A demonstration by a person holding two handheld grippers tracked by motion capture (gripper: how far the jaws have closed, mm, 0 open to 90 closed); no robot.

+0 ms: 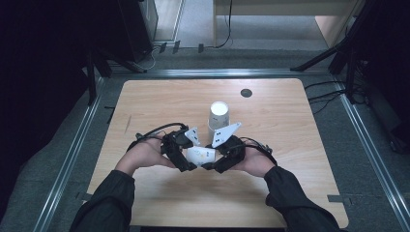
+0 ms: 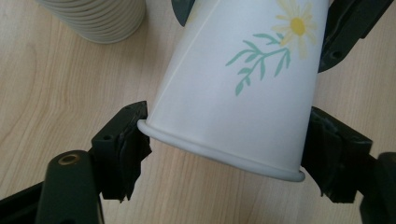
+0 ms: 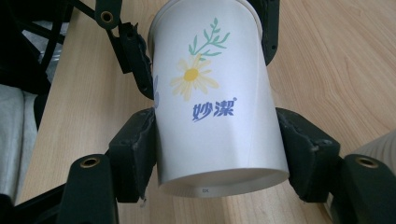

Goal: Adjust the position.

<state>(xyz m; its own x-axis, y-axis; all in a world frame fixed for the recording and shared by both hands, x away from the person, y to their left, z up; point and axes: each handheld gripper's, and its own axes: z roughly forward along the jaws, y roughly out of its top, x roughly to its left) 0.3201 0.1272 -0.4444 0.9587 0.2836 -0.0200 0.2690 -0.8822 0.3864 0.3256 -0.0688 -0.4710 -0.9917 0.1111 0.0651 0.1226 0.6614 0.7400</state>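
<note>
White paper cup (image 1: pixel 202 154) w/ a daisy print lies on its side between the two tools, held just above the wooden table (image 1: pixel 145 106) near the person's edge.

High view: left gripper (image 1: pixel 189 165) and right gripper (image 1: pixel 209 165) meet tip to tip at the cup; a hand wraps each tool, dark sleeves enter from the bottom. Behind them, toward the table's middle, stands a stack of paper cups (image 1: pixel 217 118), upside down, base uppermost. A small dark round disc (image 1: pixel 246 93) sits in the tabletop near the far edge. Print on the held cup is too small to read here.

Left gripper view: left gripper (image 2: pixel 223 147) takes the cup (image 2: pixel 243 84) at its rolled rim; both pads touch the rim, jaws roughly half open. Yellow daisy and green sprig show on the wall. The ribbed stack (image 2: pixel 100 18) appears top left, apart from the held cup. The right tool's jaws flank the cup's far end.

Right gripper view: right gripper (image 3: pixel 217 149) takes the cup (image 3: pixel 215 107) at its base end, pads against the wall on both sides, jaws fairly wide. Recessed underside faces the camera; blue lettering sits below the daisy. Left tool's jaws flank the rim end beyond.

Contents: the held cup's inside cannot be seen in any view; the stack holds nested cups, count unclear.
</note>
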